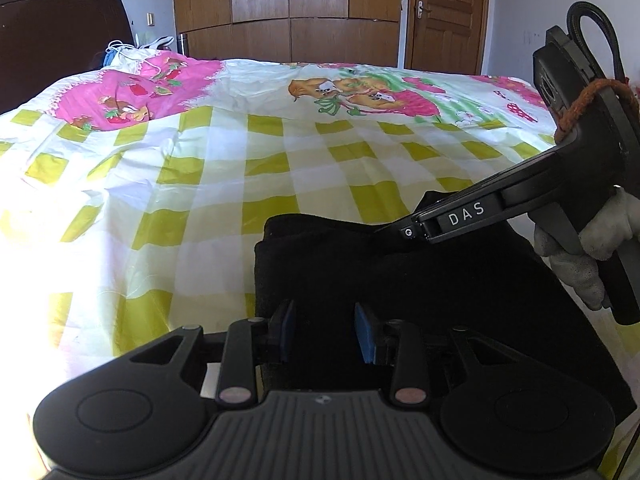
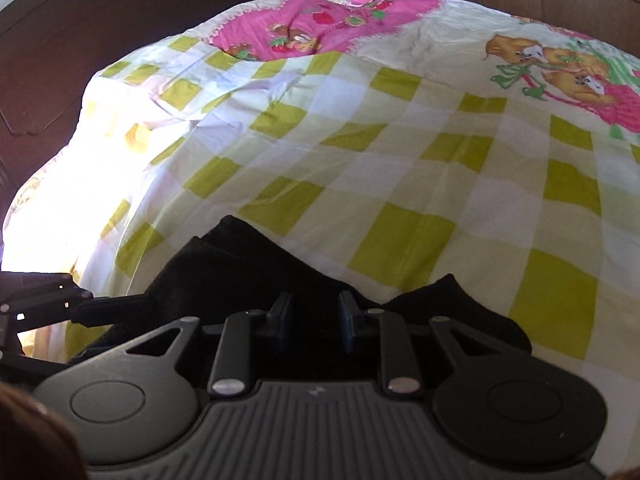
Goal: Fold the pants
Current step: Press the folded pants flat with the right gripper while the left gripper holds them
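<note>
Left claw [image 1: 325, 330] parted, level — over black pants [image 1: 400, 280]

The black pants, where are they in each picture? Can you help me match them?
Left wrist view: the black pants lie low and right of centre, just past the left gripper.
Right wrist view: the black pants sit low at centre-left, ahead of the right gripper.
Shared landmark: the pink strawberry patch on the bedsheet.

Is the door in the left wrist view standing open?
No. The wooden door at the far wall sits shut in its frame, beside the wardrobe and beyond the bed.
</note>
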`<state>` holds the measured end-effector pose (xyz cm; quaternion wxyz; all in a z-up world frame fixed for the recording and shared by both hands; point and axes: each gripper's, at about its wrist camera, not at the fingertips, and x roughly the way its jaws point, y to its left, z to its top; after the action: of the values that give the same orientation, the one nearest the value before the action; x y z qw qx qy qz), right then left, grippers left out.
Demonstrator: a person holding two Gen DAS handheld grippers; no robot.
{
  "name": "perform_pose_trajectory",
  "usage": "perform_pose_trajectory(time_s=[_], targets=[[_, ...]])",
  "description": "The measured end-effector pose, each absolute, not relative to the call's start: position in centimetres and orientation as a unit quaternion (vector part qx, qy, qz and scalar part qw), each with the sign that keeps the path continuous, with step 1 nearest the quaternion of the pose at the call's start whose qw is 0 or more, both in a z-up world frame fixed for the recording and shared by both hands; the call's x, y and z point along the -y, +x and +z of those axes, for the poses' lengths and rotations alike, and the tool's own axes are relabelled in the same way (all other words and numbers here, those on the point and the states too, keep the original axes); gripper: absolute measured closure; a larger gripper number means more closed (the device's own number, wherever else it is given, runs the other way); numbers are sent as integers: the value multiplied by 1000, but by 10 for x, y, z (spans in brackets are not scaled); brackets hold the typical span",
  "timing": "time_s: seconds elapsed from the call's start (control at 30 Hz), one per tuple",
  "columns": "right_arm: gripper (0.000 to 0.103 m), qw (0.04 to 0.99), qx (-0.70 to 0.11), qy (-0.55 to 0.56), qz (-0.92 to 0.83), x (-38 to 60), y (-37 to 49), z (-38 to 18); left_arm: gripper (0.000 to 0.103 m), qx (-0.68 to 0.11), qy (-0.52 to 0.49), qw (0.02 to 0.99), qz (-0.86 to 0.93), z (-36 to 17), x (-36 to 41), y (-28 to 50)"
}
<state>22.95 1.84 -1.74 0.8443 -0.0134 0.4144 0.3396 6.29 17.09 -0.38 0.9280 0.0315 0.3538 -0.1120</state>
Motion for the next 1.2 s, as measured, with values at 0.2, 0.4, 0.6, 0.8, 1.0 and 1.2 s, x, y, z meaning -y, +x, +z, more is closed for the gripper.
perform_pose_trajectory(time_s=[0.2, 0.4, 0.6, 0.8, 1.0, 1.2], targets=[[78, 855, -402, -18, 327, -12, 214, 10, 56, -340, 46, 933, -104, 18, -165, 43], [77, 865, -394, -34, 308, -3, 198, 28, 55, -367, 68, 923, -91, 7, -162, 32], [76, 872, -392, -57, 287, 5, 183, 30, 54, -381, 66, 919, -84, 2, -160, 35], [76, 878, -391, -77, 266, 12, 172, 35, 55, -371, 71, 922, -82, 15, -158, 31], [75, 881, -396, -67, 251, 25, 158, 38, 54, -369, 59, 924, -81, 15, -161, 25], [63, 873, -422, -24, 244, 49, 145, 27, 47, -377, 61, 921, -78, 5, -168, 26]])
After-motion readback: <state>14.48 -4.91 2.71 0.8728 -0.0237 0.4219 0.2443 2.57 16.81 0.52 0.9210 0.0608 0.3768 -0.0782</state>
